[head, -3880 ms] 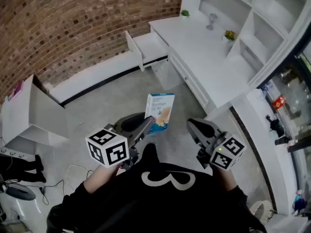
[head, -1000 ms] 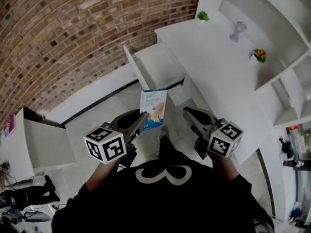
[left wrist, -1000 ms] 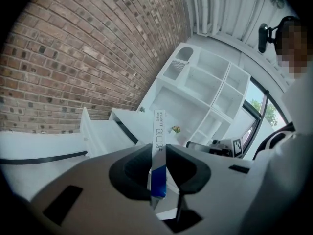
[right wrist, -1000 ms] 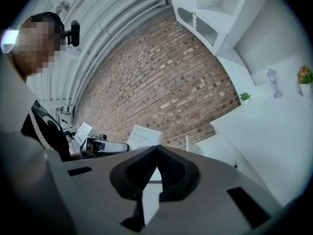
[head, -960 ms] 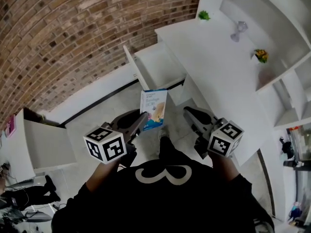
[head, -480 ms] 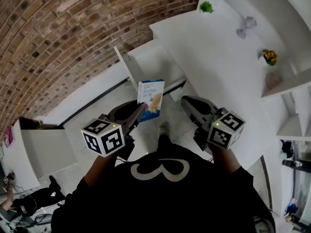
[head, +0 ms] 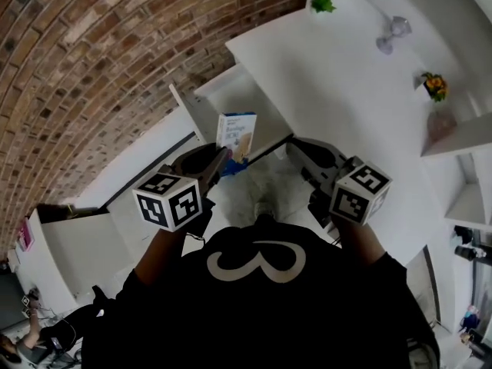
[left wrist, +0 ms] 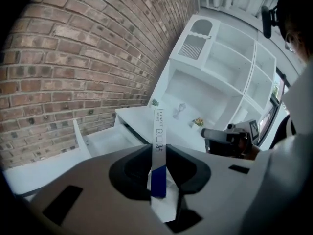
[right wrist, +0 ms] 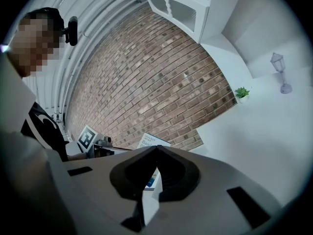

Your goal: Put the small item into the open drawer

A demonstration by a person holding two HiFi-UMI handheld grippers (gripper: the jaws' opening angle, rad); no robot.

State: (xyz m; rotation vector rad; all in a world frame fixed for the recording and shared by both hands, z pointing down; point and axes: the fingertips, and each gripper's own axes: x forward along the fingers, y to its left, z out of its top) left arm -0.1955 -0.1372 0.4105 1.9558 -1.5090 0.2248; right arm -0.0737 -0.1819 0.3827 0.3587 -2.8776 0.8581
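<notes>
Fingers (left wrist: 131,166) of the left gripper (head: 221,158) pinch the lower end of the small box (head: 235,133), which stands upright and edge-on between them. The right gripper (head: 298,146) is level with the left one and carries nothing; its fingers (right wrist: 172,174) are pressed together at the tips. Compared with one second ago, both grippers have advanced, so the box, previously seen over the floor short of the drawer (head: 223,94), now overlaps the open drawer's near side in the head view. Box and drawer are not touching. Beyond the drawer lies the white desk (head: 330,83), with a small green plant (head: 323,3) at its far corner against the brick wall (head: 92,75).
</notes>
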